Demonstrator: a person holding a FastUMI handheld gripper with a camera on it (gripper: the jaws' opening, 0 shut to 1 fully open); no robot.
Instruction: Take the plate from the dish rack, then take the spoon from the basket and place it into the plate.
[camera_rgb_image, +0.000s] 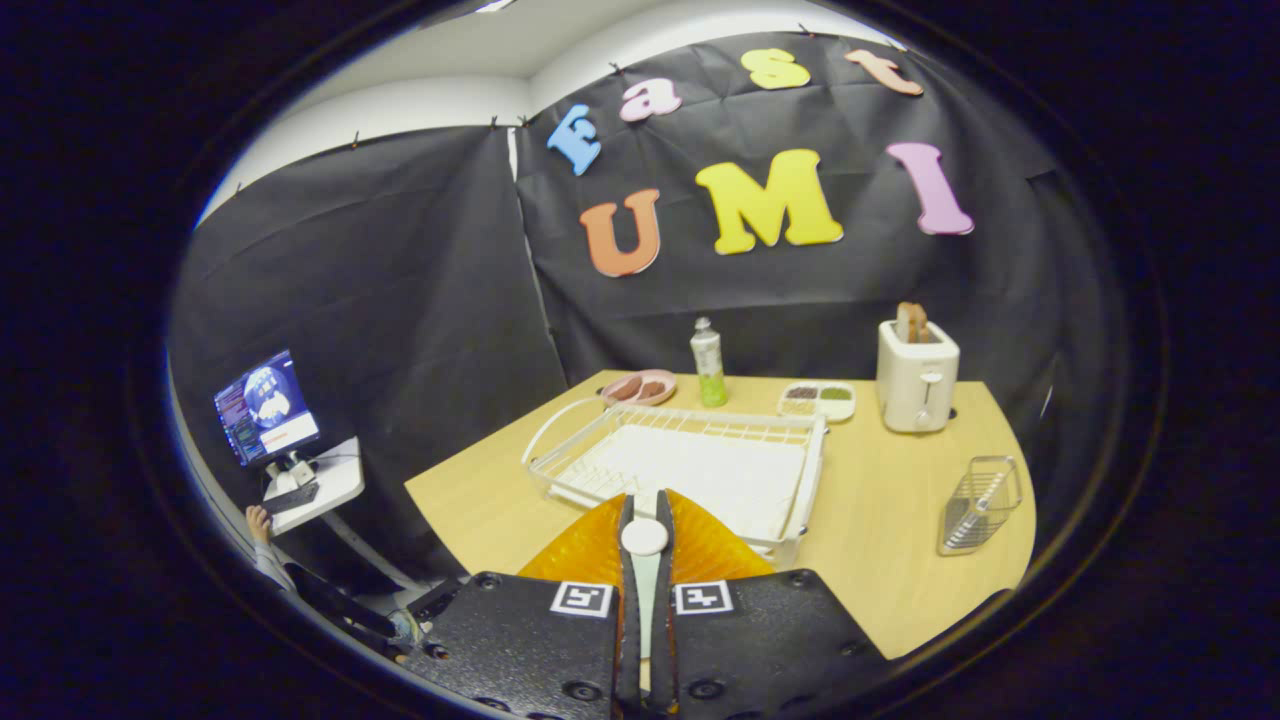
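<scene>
My gripper (646, 515) is shut on an orange, ribbed, see-through plate (715, 548). The plate fans out on both sides of the fingers and hangs over the near edge of the white wire dish rack (560, 425). Nothing stands in the rack on its white drip tray. A small wire basket (982, 503) is on the table to the right of the rack, well beyond my fingers. Pale metal shows low inside it, but I cannot make out the spoon's shape.
On the wooden table (880, 560) behind the rack are a pink dish with food (640, 388), a green bottle (708, 363), a white divided tray (818, 400) and a white toaster (917, 375) holding bread. Off the table to the left are a monitor (265, 405) and a person's hand (258, 520).
</scene>
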